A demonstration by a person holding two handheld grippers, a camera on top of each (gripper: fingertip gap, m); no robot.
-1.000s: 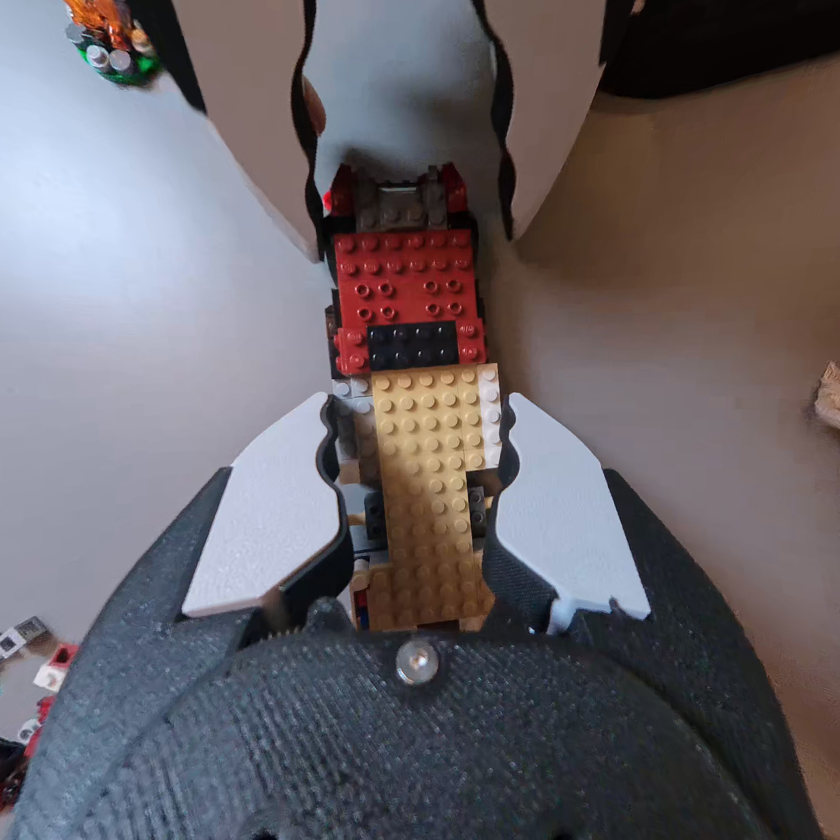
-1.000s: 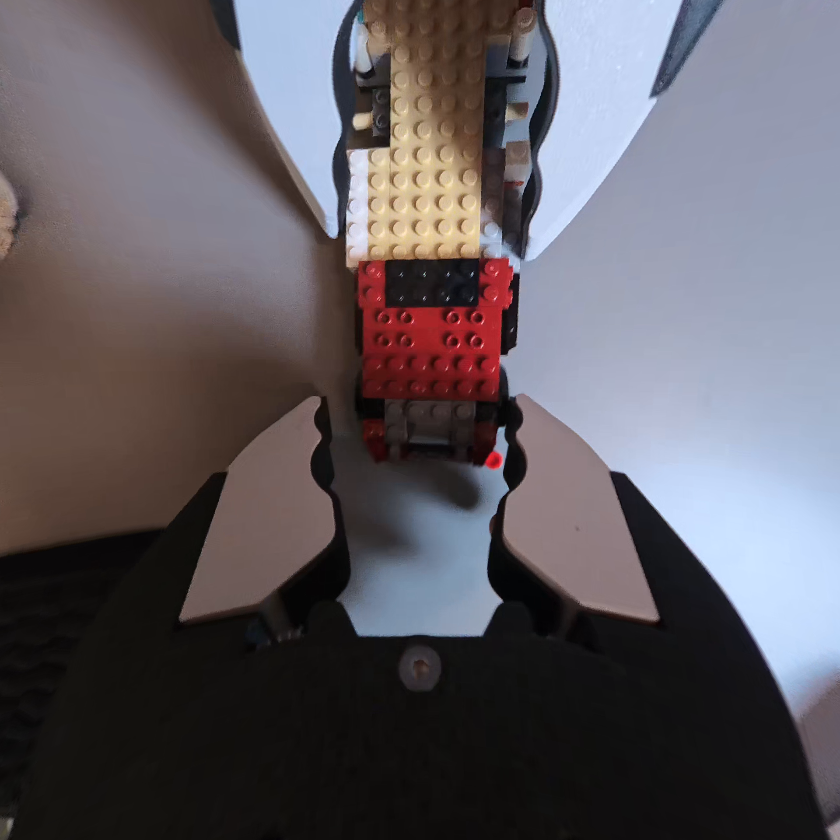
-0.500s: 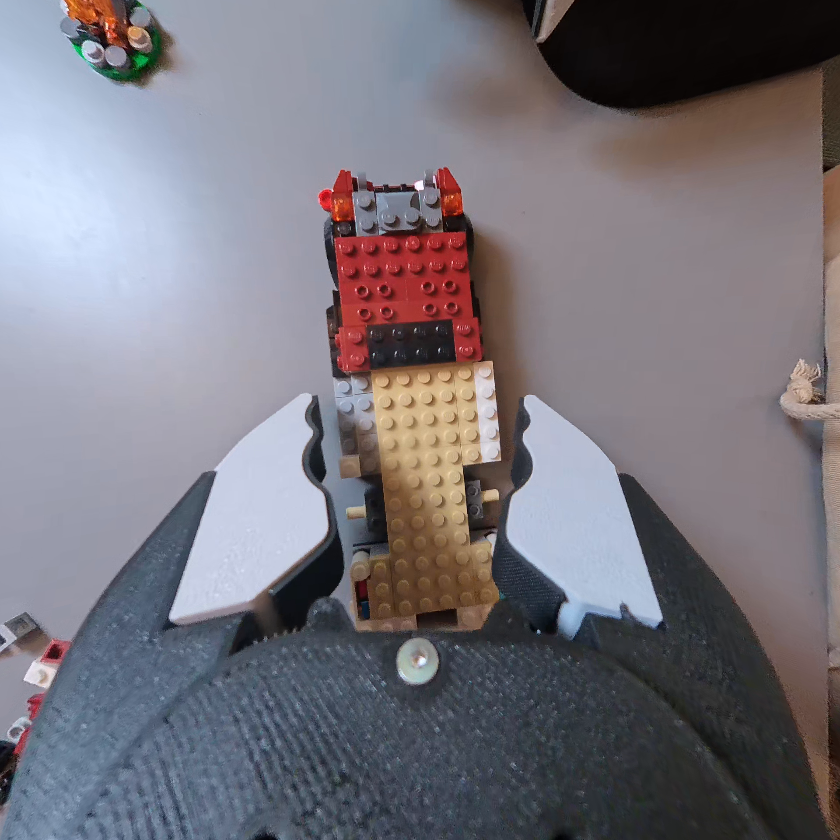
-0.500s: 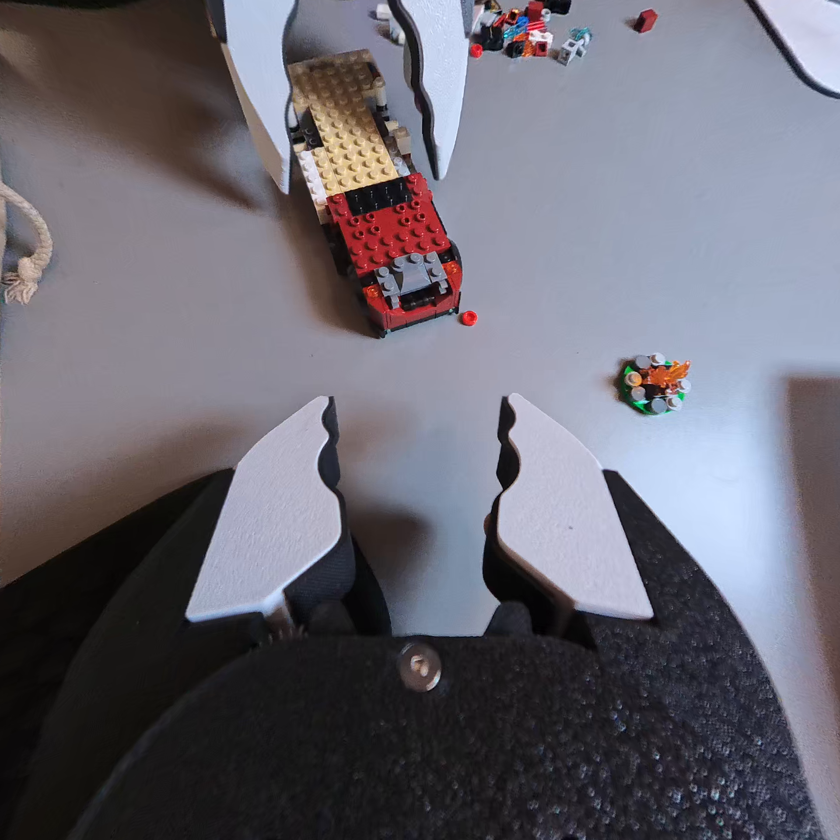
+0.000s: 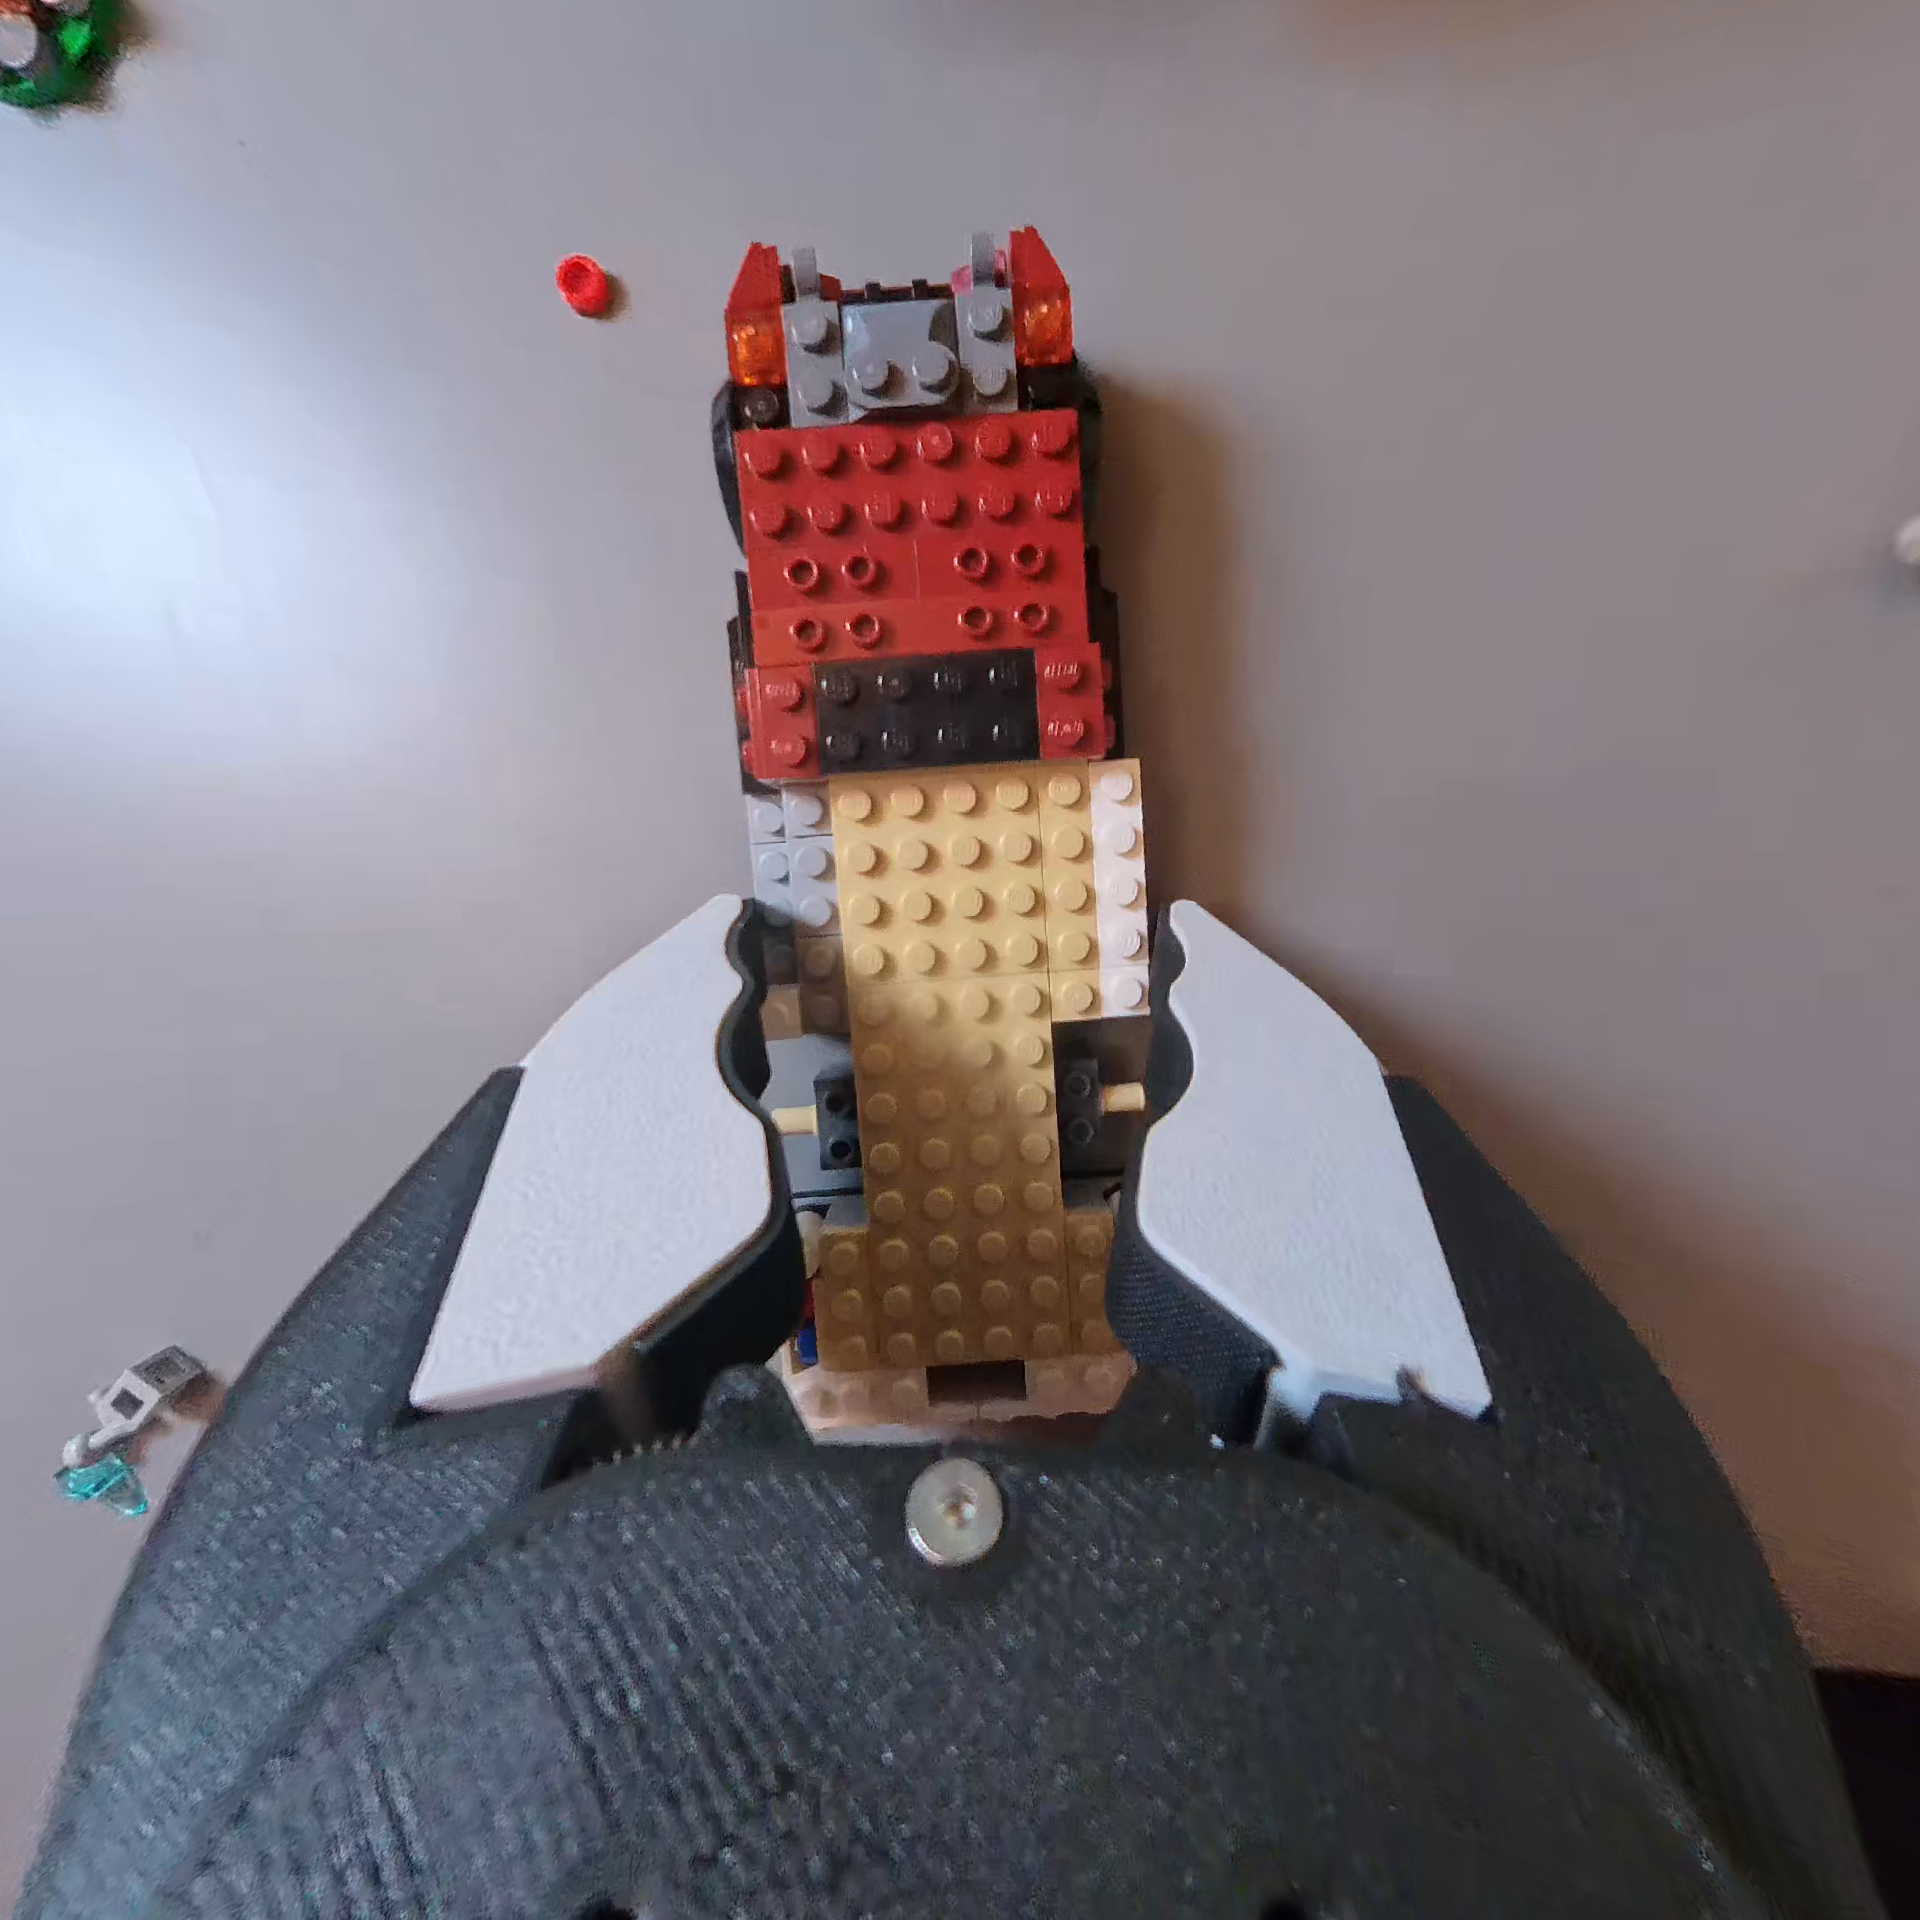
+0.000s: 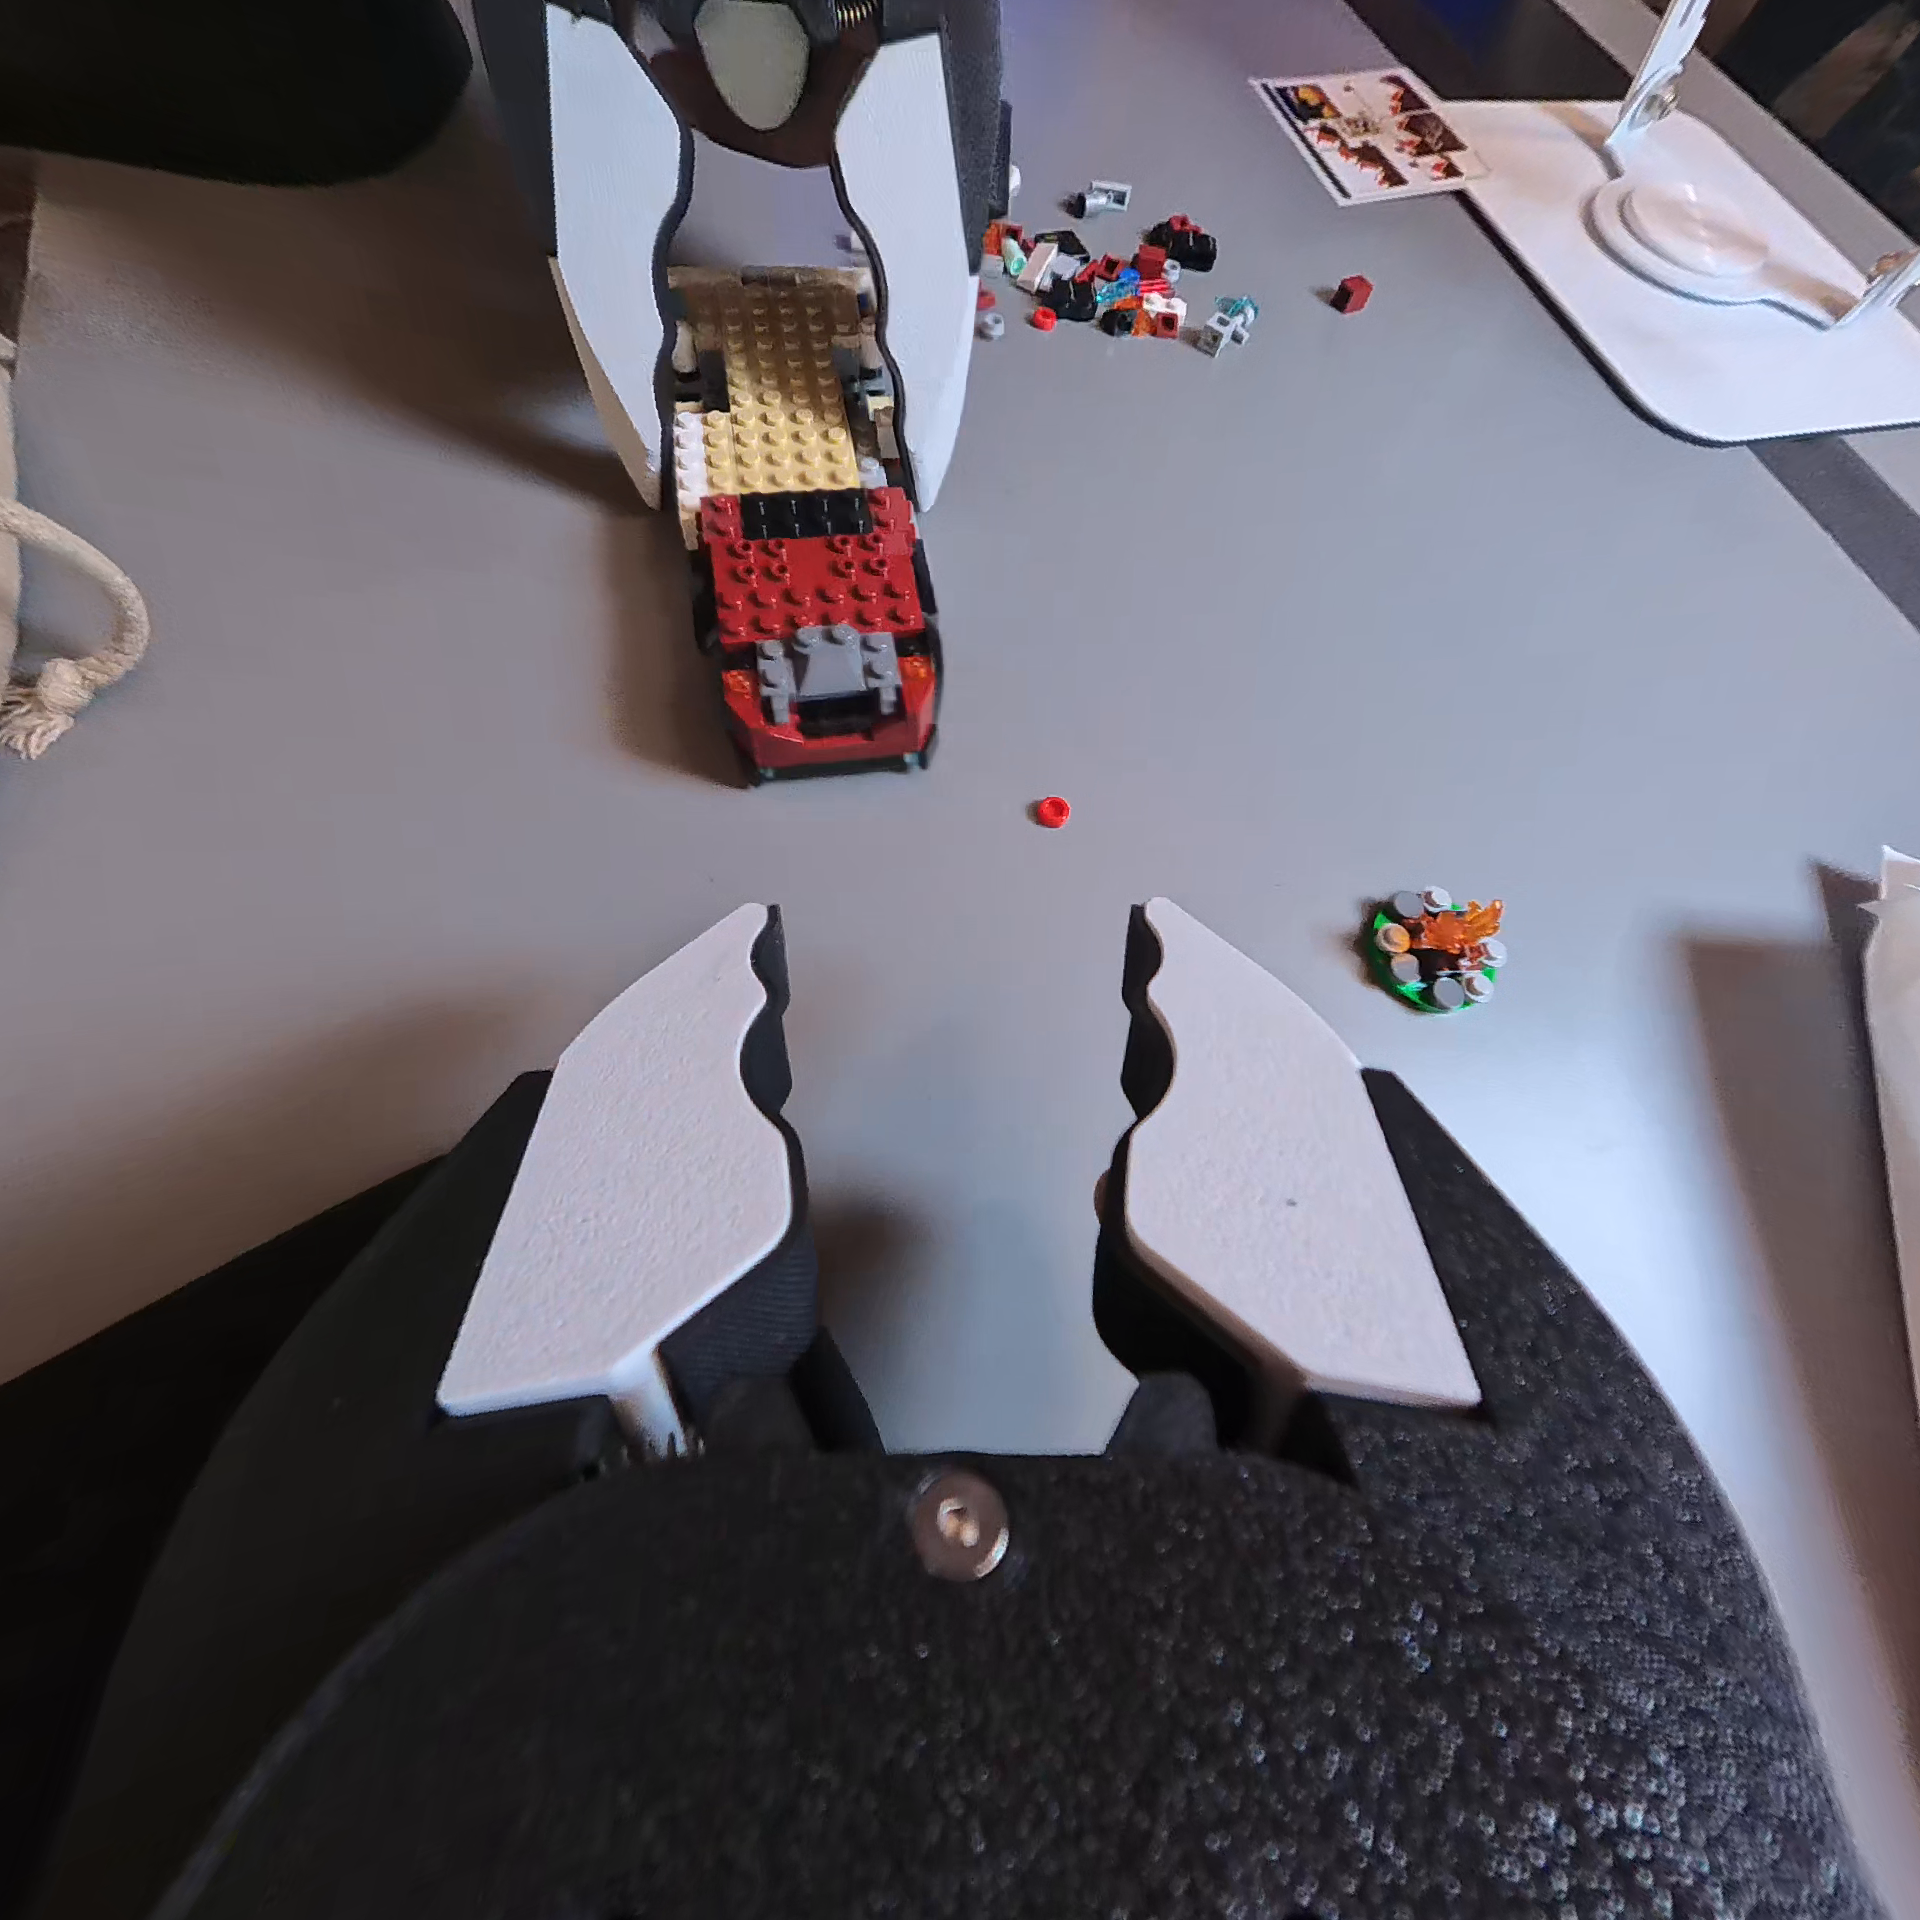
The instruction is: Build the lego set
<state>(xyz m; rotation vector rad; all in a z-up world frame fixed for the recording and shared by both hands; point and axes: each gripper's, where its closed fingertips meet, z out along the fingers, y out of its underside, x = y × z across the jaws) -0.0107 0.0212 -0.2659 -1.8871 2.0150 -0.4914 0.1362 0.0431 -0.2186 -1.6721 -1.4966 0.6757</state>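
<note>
– Bench layout first: where is the brick car?

– Standing on the grey bench, red nose pointing away from the left gripper. Its tan-plated rear half lies between that gripper's two white fingers, the red front half sticking out beyond the tips.

– Is the left gripper actually clamped on it?

– It looks so. The jaws stand at a middling width, set to the car's breadth, and the dark pads lie against both flanks. The right wrist view agrees: the fingers hug the car's sides from behind.

– And the right gripper?

– Facing the car's nose from well apart, jaws fairly wide, with only bare bench between the pads. It holds nothing.

– What is nearest to it?

– A small red round stud, lying loose on the bench between the car's nose and the right gripper's fingertips, a little toward its right finger. Farther to that side sits a green disc topped with grey studs and an orange flame piece.

– Anything else around?

– A heap of loose bricks beside the left gripper, a printed sheet and a white stand base beyond it, and a knotted rope at the opposite edge.
</note>
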